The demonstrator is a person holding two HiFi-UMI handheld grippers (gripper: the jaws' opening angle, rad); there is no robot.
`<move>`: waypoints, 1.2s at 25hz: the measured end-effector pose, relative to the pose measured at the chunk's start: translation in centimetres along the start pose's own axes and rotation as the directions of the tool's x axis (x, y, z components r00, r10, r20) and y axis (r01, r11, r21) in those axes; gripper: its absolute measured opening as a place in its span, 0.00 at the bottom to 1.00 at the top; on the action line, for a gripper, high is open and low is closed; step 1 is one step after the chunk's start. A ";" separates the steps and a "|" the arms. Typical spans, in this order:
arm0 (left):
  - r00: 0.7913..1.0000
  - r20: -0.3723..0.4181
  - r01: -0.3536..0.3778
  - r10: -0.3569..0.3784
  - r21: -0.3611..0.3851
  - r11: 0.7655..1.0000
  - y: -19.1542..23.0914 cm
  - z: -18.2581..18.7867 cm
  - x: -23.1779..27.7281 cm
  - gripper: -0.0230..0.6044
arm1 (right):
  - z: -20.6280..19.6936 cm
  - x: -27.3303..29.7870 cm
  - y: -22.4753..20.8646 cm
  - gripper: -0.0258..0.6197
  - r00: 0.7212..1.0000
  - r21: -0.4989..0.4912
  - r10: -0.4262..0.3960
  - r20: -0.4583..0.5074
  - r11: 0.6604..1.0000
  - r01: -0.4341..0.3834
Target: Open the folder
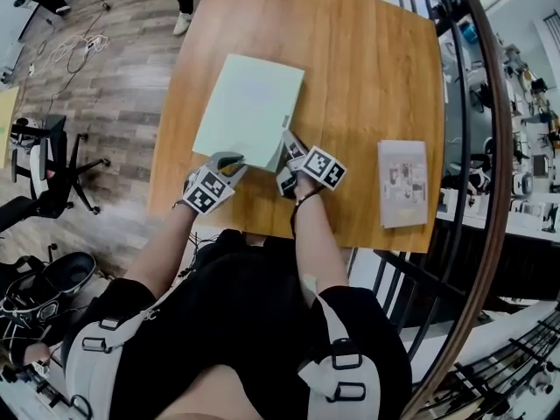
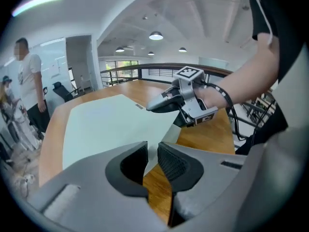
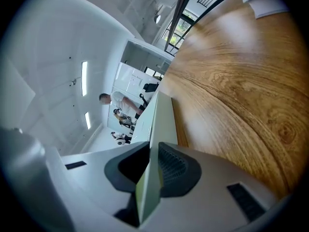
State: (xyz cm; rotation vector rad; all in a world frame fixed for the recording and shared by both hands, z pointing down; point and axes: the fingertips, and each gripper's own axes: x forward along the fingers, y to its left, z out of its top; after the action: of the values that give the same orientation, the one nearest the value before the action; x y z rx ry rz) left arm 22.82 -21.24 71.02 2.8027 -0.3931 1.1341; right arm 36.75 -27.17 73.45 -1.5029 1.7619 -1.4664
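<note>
A pale green folder [image 1: 249,103] lies closed and askew on the wooden table [image 1: 367,68]. My right gripper [image 1: 287,138] is at its near right corner, rolled on its side. In the right gripper view the folder's edge [image 3: 161,115] runs straight in between the pads and fills the gap, so this gripper [image 3: 152,161] is shut on it. My left gripper [image 1: 232,159] sits at the folder's near edge. Its jaws [image 2: 152,153] stand close together with a narrow gap. The folder's edge [image 2: 106,124] crosses that gap with bare wood showing below it. The right gripper [image 2: 157,105] rests on the folder just beyond.
A pale printed booklet [image 1: 402,182] lies near the table's right edge, also at the top of the right gripper view [image 3: 263,1]. Office chairs [image 1: 44,178] stand on the floor left of the table. A dark railing [image 1: 490,147] runs past the right side. A person [image 2: 24,81] stands far off.
</note>
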 end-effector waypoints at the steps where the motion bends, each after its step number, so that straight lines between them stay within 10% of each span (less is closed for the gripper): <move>1: 1.000 0.008 -0.001 0.001 -0.022 1.000 0.2 0.2 -0.3 0.13 | 0.0 0.0 0.0 0.13 1.000 -0.004 -0.005 0.000 1.000 0.005; 13: 0.974 0.213 -0.044 0.078 -0.160 0.986 2.5 4.0 -6.2 0.08 | 0.0 -0.2 -0.5 0.13 0.998 -0.098 -0.055 -0.021 0.994 0.053; 22: 0.913 0.297 -0.212 0.279 -0.239 0.948 7.2 3.4 -14.1 0.04 | 0.1 0.1 -0.5 0.12 0.992 -0.183 -0.121 -0.029 0.977 0.114; 26: 0.865 0.315 -0.273 0.390 -0.356 0.894 9.7 1.6 -17.3 0.04 | -0.1 0.1 -0.4 0.12 0.988 -0.225 -0.151 -0.035 0.964 0.140; 30: 0.802 0.262 -0.354 0.536 -0.513 0.781 12.8 -2.4 -20.0 0.04 | -0.2 0.1 -0.2 0.12 0.982 -0.286 -0.188 -0.035 0.943 0.170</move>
State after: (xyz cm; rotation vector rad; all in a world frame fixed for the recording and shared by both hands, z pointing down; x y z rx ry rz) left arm 3.96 -29.10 58.76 2.5505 -1.2570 0.4052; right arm 36.69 -27.12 73.73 -1.8208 1.9834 -1.4034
